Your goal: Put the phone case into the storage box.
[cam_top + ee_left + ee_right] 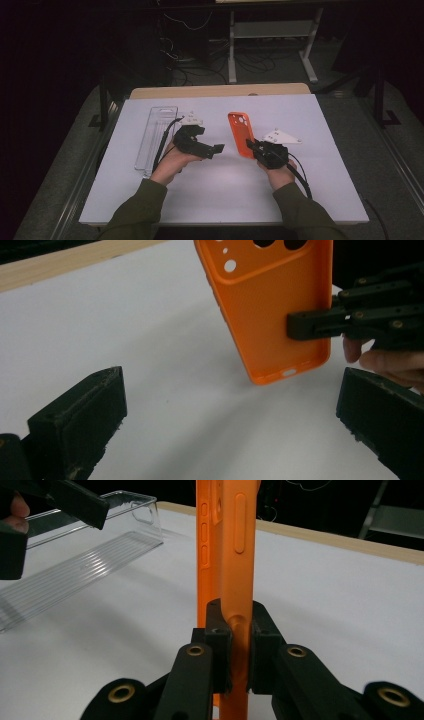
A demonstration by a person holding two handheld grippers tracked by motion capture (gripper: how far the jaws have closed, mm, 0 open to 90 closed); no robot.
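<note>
Firmly between right gripper [235, 645] jaws, orange phone case [227, 540], edge-on, upright

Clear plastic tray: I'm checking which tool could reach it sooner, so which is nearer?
Left. The left tool hovers just beside the clear plastic tray; the right tool is farther across, clamping the orange phone case.

A clear plastic tray [156, 135] lies on the white bench [300, 190], far left; cables [195, 65] trail on the floor beyond.
</note>
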